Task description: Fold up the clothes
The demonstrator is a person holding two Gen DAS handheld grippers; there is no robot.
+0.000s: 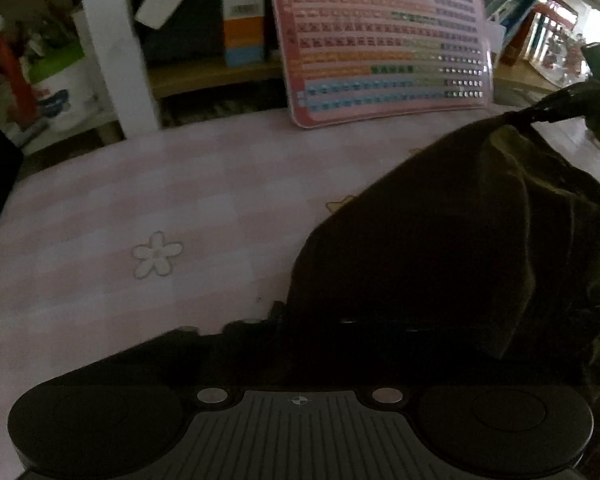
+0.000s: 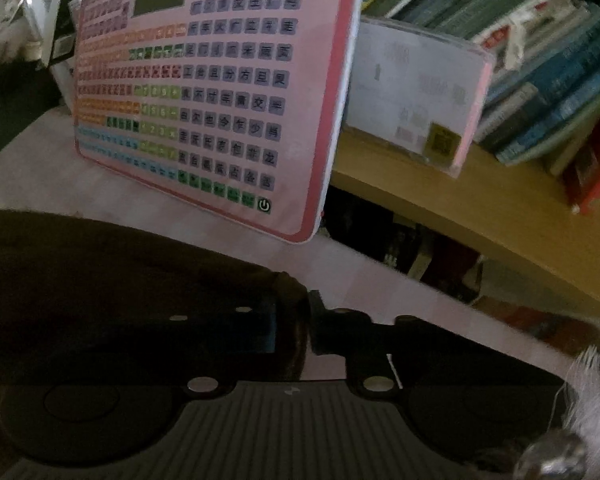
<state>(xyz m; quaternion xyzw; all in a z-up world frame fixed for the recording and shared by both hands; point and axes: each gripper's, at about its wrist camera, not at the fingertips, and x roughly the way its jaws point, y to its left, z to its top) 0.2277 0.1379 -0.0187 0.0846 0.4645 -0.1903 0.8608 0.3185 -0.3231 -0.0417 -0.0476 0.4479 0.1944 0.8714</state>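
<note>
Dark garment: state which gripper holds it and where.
Both: the right gripper pinches the dark garment at its edge, the left gripper at another edge.

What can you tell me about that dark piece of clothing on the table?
The dark garment looks like soft olive-brown cloth, crumpled and bunched, not lying flat. It rests on the pink checked tablecloth. One corner is pulled up to a peak where the right gripper pinches it. Its near edge runs under the left gripper, which seems shut on it. What kind of garment it is cannot be told.

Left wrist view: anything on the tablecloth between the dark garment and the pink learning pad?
Nothing: bare pink checked tablecloth between dark garment and pink learning pad, in the left wrist view.
</note>
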